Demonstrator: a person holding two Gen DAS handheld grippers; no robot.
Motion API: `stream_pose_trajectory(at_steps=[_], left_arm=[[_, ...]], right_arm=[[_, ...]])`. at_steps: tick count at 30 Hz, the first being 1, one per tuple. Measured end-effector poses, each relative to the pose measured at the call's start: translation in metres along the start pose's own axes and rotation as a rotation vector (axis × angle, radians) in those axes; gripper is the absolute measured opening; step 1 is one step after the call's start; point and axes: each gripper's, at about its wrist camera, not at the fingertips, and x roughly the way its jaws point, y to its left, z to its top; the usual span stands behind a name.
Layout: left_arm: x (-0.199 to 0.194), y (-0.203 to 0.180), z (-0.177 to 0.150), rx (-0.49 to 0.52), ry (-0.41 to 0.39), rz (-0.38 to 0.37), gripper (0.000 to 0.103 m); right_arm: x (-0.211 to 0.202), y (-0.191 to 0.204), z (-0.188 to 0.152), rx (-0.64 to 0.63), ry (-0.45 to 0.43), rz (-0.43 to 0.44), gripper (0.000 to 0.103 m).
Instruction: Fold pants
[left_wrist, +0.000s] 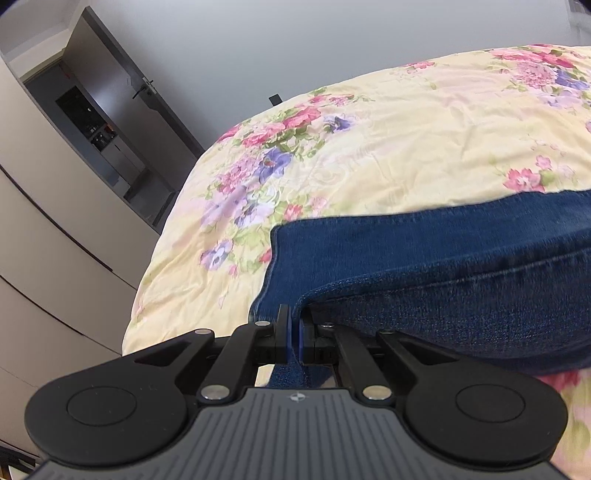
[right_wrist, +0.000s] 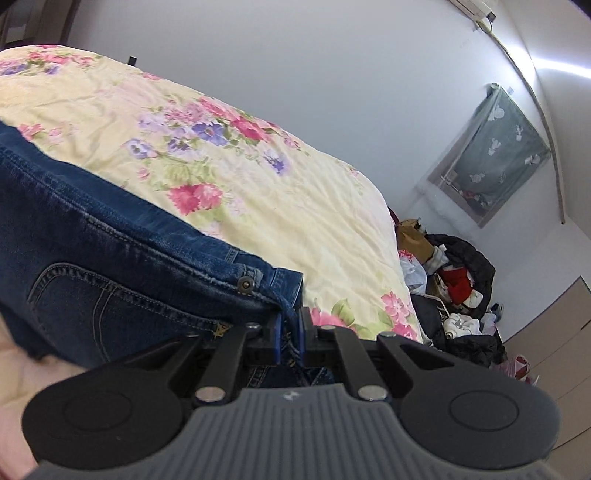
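Closest to us in the left wrist view, the left tool has its jaws pressed together on a pinch of dark denim, so it is closed on the jeans. From that pinch the cloth rises and runs off to the right, one layer folded over another, with the folded edge just above the right finger. A straight hem end lies flat beyond the tool, toward the bed's left edge. Under the jeans we see the floral bedspread, cream with pink and purple flowers, reaching to the far side of the bed. Past the bed's left edge stand pale wardrobe doors and a grey door with a dark handle, open on a dim room.

Nearest us in the right wrist view, the right tool is likewise closed, its blue pads gripping the waistband corner of the jeans. We see a metal rivet just above the left finger and a stitched back pocket further left. The denim spreads over the near left part of the bed; the bedspread lies bare toward the far right corner. Beyond the bed's right edge we see a heap of clothes on the floor, and a covered rack against the white wall.
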Motion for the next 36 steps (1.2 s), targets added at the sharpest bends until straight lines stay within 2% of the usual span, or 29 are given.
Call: stream_pose_trajectory(at_steps=[5, 10, 13, 17, 19, 21, 23, 25, 30, 36], left_arm=[[0.036, -0.029, 0.031, 0.05, 0.009, 0.029, 0.004], [0.082, -0.069, 0.05, 0.172, 0.037, 0.071, 0.003], [0.108, -0.09, 0.055, 0.232, 0.062, 0.09, 0.003], [0.14, -0.107, 0.053, 0.25, 0.122, 0.086, 0.003], [0.147, -0.11, 0.05, 0.244, 0.129, 0.09, 0.003], [0.143, -0.106, 0.05, 0.222, 0.099, 0.093, 0.003], [0.134, -0.092, 0.053, 0.14, 0.067, 0.071, 0.003], [0.134, -0.077, 0.058, 0.071, 0.077, 0.035, 0.003], [0.139, -0.065, 0.067, -0.012, 0.098, 0.044, 0.003], [0.158, -0.083, 0.065, 0.052, 0.122, 0.072, 0.004]], right_arm=[[0.05, 0.008, 0.019, -0.003, 0.057, -0.031, 0.001], [0.105, 0.02, 0.028, -0.011, 0.133, -0.045, 0.001], [0.138, 0.029, 0.028, -0.029, 0.179, -0.042, 0.001], [0.17, 0.041, 0.025, -0.029, 0.217, -0.042, 0.001], [0.18, 0.044, 0.025, -0.026, 0.223, -0.045, 0.001], [0.18, 0.046, 0.026, -0.026, 0.203, -0.061, 0.001], [0.169, 0.044, 0.03, -0.019, 0.154, -0.087, 0.001], [0.159, 0.039, 0.039, -0.006, 0.103, -0.101, 0.001], [0.18, 0.042, 0.063, 0.011, 0.096, -0.131, 0.001], [0.227, 0.061, 0.075, 0.006, 0.172, -0.153, 0.001]])
